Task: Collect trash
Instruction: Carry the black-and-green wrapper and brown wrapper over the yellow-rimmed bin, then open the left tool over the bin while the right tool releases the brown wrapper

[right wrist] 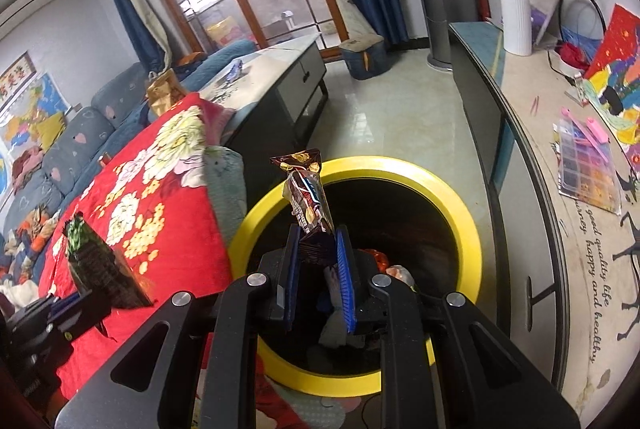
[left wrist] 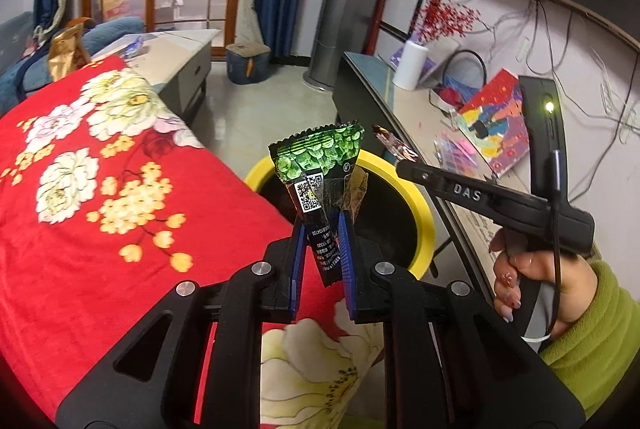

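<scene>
My left gripper point(left wrist: 322, 229) is shut on a green snack wrapper point(left wrist: 320, 165) with a QR code and holds it upright over the edge of the red flowered blanket point(left wrist: 100, 169), just short of the yellow-rimmed black bin point(left wrist: 424, 213). My right gripper point(right wrist: 318, 249) is shut on a dark brown candy wrapper point(right wrist: 308, 197) and holds it above the bin's opening point(right wrist: 472, 225). In the left wrist view the right gripper point(left wrist: 404, 159) reaches over the bin from the right. In the right wrist view the left gripper's green wrapper point(right wrist: 92, 261) shows at lower left.
Trash lies inside the bin point(right wrist: 392, 269). A long cabinet top point(right wrist: 540, 133) on the right carries a white vase point(right wrist: 516, 21), a bead box and papers. A grey coffee table point(right wrist: 288, 69), a blue stool point(right wrist: 364, 57) and a sofa point(right wrist: 80, 125) stand beyond.
</scene>
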Tool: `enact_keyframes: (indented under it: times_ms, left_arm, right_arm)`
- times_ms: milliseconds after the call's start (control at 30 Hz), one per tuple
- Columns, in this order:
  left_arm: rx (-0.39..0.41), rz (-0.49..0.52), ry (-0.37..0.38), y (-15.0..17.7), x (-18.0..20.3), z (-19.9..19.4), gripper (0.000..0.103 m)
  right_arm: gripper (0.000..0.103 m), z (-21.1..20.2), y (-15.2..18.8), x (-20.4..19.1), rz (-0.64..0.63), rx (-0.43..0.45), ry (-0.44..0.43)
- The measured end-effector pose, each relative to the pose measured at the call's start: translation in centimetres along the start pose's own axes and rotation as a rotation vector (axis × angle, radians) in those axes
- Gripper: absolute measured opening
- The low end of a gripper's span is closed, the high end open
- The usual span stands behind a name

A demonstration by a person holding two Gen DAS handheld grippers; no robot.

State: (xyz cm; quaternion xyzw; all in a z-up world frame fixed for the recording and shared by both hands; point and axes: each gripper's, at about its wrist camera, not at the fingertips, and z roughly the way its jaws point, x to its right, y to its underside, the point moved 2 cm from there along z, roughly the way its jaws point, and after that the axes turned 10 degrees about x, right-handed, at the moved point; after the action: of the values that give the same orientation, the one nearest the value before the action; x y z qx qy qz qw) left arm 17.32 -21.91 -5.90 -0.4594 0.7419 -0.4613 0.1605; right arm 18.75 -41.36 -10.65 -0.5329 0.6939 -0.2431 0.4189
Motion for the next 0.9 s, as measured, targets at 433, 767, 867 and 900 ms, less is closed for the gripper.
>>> enact_keyframes:
  times_ms: [433, 767, 867, 900]
  left_arm:
    - [-0.071, 0.025, 0.042, 0.9, 1.9, 4.0, 0.013]
    - [-0.108, 0.018, 0.015, 1.1, 1.1, 5.7, 0.059]
    - [-0.098, 0.001, 0.003, 0.8, 0.6, 5.4, 0.077]
    - [-0.095, -0.003, 0.0, 0.7, 0.5, 5.2, 0.082]
  right_arm:
    - [0.023, 1.1, 1.1, 3.2, 0.058, -0.037, 0.025]
    - [0.045, 0.6, 1.4, 4.5, 0.07, -0.027, 0.049]
    - [0.05, 0.2, 1.3, 4.6, 0.065, -0.017, 0.057]
    - [0.053, 0.1, 1.2, 4.6, 0.064, -0.014, 0.059]
